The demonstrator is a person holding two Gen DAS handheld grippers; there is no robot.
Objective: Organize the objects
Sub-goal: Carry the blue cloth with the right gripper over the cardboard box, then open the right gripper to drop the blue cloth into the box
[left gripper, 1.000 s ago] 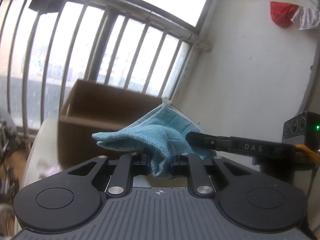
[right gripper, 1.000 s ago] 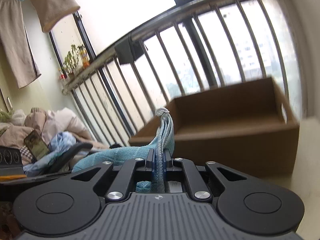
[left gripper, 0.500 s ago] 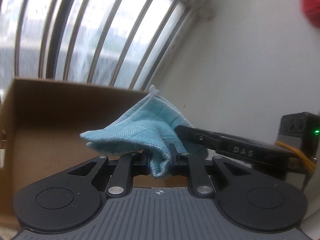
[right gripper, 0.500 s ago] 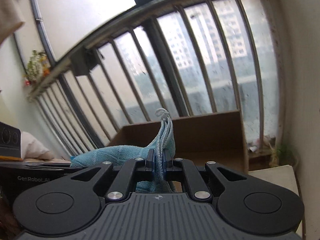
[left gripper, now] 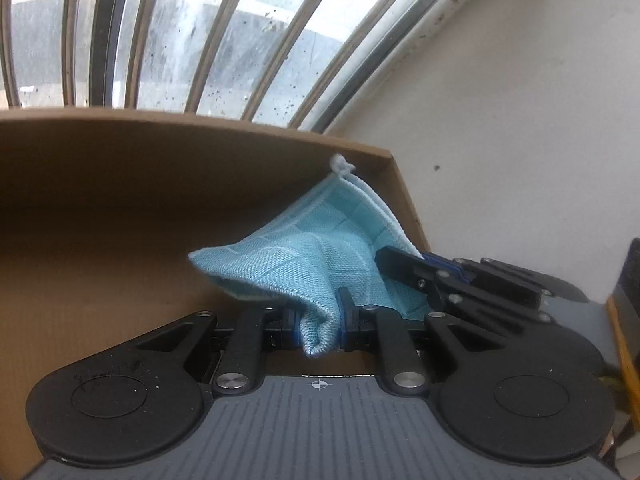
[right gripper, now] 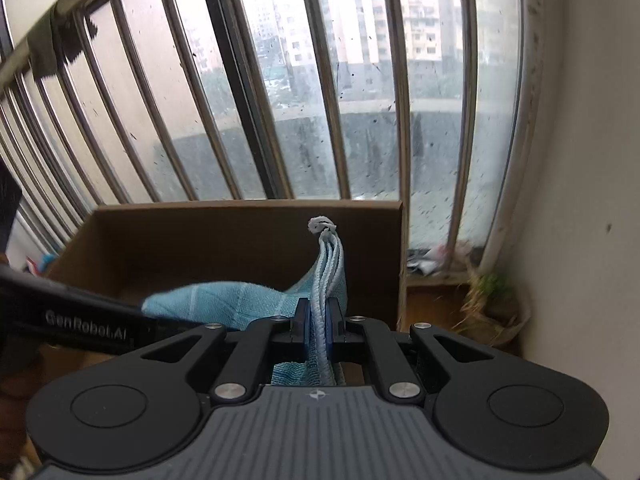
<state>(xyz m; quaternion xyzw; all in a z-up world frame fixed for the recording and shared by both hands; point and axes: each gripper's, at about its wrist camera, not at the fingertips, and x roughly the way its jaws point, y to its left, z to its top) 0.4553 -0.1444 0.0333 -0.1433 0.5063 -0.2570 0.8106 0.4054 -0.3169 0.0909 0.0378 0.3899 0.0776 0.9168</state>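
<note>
The blue cloth (left gripper: 304,264) hangs between my two tongs, over the open cardboard box (left gripper: 120,208) by the barred window (right gripper: 320,100). My left tongs (left gripper: 319,320) pinch one bunched fold of it. My right tongs (right gripper: 319,320) are clamped on its stacked edges.

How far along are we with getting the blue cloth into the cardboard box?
Done: the blue cloth is folded and lifted. In hand: the left gripper and right gripper are both shut on it, holding it in front of the open cardboard box. Left: lower it inside and release. Nothing else shows in the box.
</note>
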